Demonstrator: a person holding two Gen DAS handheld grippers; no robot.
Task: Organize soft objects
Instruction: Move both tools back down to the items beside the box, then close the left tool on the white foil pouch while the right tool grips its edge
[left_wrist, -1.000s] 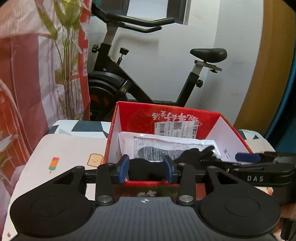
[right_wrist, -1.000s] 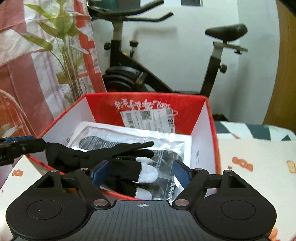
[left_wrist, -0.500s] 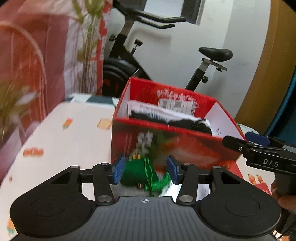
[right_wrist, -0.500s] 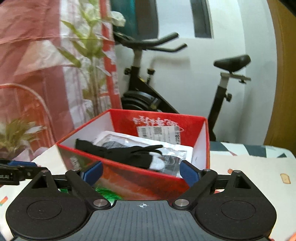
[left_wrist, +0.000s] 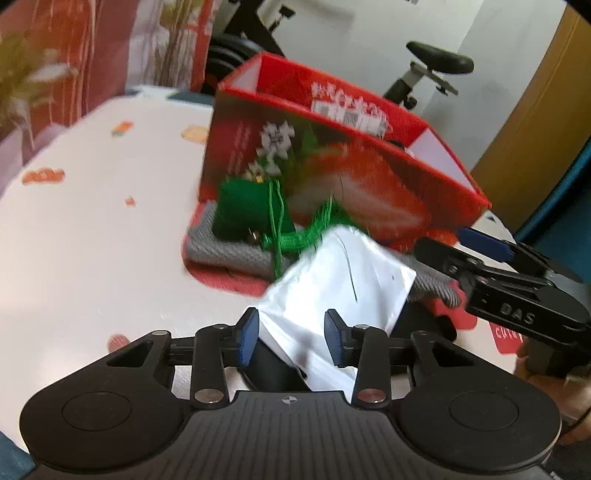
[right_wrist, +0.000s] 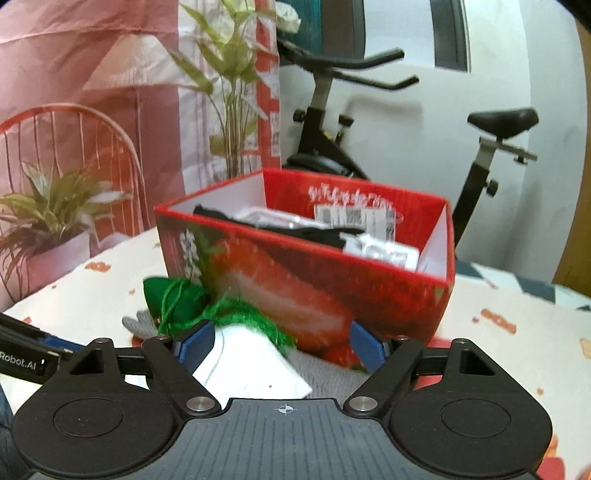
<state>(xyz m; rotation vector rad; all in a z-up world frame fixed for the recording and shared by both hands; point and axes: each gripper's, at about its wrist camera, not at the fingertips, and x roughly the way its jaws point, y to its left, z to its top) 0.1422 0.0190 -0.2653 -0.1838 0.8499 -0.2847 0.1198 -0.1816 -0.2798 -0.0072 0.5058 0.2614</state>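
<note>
We have both grippers low in front of the red box (left_wrist: 332, 177), over the pile still waiting on the tabletop (left_wrist: 92, 240). The left gripper (left_wrist: 291, 341) has just been narrowing its fingers, and the white packet (left_wrist: 340, 280) lies between them, but the blue pads look clear of it, so we read them as released. The right gripper (right_wrist: 282, 345) stands wide with nothing clasped; the packet's corner and a grey knitted item (left_wrist: 229, 251) sit below it.

From the left wrist view, the green tasselled pouch (left_wrist: 243, 210) lies at about 11 o'clock from the packet, with its cords (left_wrist: 295, 236) trailing onto the packet's far edge. If we pinch and lift the packet now, those threads may snag and drag the pouch along. The glossy film may also slip from a corner grip. The right gripper is at 3 o'clock, close enough that the two could collide. A black glove (right_wrist: 321, 234) already lies in the box.
</note>
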